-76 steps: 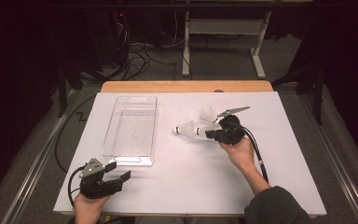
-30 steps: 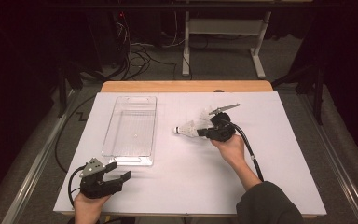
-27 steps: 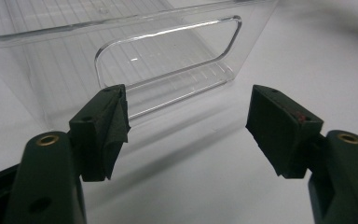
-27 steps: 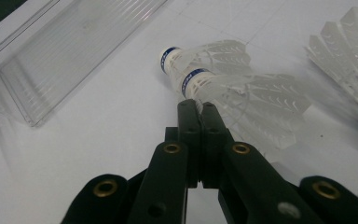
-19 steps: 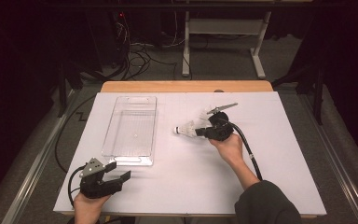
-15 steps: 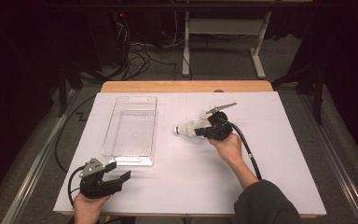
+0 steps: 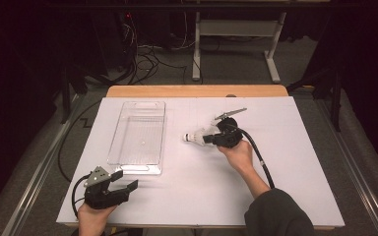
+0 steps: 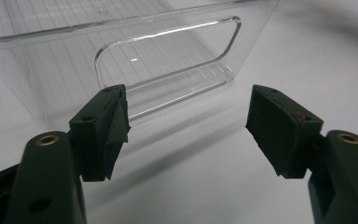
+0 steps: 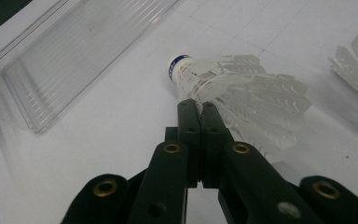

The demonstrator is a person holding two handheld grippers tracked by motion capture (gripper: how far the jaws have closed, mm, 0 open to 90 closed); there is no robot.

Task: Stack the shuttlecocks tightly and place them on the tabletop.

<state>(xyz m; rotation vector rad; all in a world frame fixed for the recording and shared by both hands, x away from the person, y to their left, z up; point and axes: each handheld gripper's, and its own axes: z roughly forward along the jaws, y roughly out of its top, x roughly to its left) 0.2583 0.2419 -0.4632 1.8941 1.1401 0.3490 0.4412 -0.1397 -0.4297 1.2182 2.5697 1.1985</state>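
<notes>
Moved slightly closer to the clear tray (image 7: 138,132), the right gripper (image 7: 207,138) has its fingers pinched on a shuttlecock (image 9: 233,93), presumably for dropping inside. Just before the tray, the left gripper (image 7: 128,187) is kept wide open, empty.

I work at a white-topped table (image 7: 295,162) on grey carpet (image 7: 226,69); beyond it stand a pale metal frame (image 7: 236,34) and tangled cables (image 7: 145,56) in darkness.
</notes>
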